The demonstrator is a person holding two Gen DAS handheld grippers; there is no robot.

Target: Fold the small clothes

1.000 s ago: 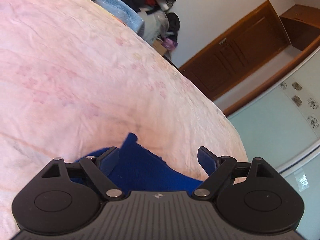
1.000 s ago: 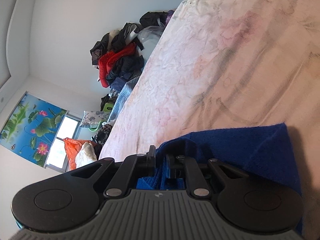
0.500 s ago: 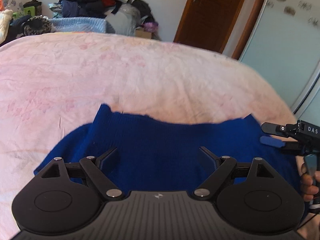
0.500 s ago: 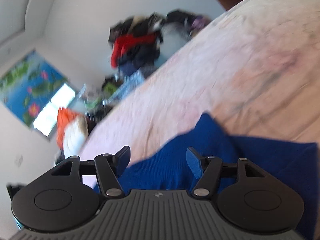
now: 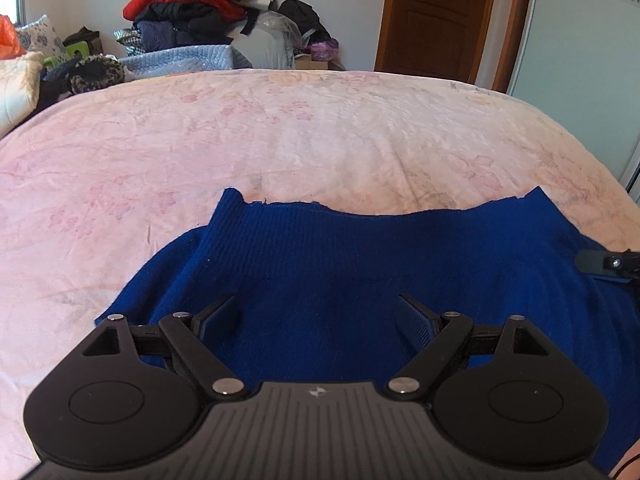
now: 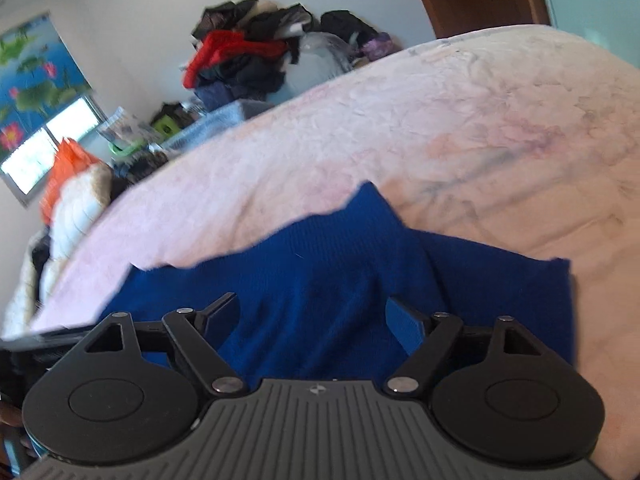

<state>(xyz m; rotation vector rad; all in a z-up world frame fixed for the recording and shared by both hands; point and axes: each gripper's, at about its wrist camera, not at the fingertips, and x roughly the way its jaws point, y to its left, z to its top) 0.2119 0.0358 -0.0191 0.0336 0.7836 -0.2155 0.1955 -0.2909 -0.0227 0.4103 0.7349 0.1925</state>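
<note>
In the left wrist view, the left gripper [image 5: 318, 314] is hovering low over a dark blue ribbed knit garment [image 5: 360, 264], its jaws standing wide apart and gripping nothing. The garment is lying spread on the near part of a pale pink floral bedsheet [image 5: 280, 140], its far edge running roughly straight between 2 raised corners, and a flap is sticking out on the left side. The tip of the right gripper [image 5: 608, 264] is showing at the garment's right edge. Beyond the bed, a heap of red and dark clothes [image 5: 188, 4] is sitting against the wall near a brown wooden door [image 5: 436, 12].

In the right wrist view, which is tilted and slightly blurred, the right gripper [image 6: 314, 316] is poised over the same knit [image 6: 320, 280], its jaws likewise spread and empty. A flat panel of the garment is reaching out to the right.

Judging from this, the garment is lying released and flattened, between 2 folds. The next move likely calls for each gripper to close on a side edge or flap and carry it inward over the middle, keeping the layers square.
</note>
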